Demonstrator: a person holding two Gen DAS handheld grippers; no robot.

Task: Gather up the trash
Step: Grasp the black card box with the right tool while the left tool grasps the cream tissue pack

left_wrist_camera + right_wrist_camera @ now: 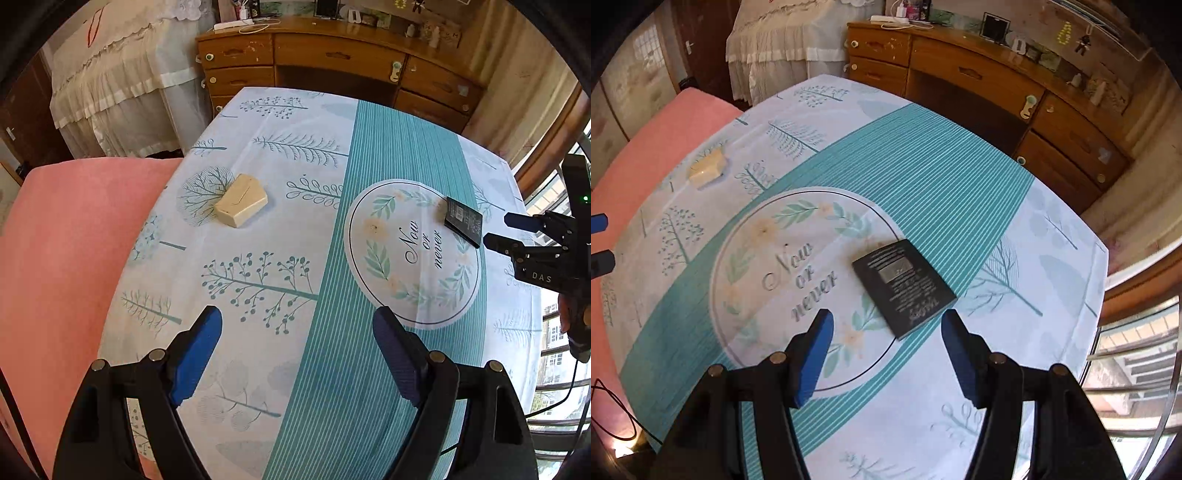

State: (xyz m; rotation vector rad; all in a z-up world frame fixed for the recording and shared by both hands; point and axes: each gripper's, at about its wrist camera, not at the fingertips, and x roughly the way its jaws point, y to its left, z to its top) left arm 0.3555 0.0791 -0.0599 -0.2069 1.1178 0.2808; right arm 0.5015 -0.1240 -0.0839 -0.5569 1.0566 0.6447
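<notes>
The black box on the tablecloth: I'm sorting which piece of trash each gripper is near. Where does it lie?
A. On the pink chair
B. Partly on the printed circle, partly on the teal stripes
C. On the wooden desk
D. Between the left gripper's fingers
B: the black box lies flat across the printed circle's edge and onto the teal stripes, ahead of the open right gripper.

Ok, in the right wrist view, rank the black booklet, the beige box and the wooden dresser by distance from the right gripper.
1. Black booklet: just ahead of the right gripper, on the tablecloth.
2. Beige box: far left of the table.
3. Wooden dresser: beyond the table's far edge.
</notes>
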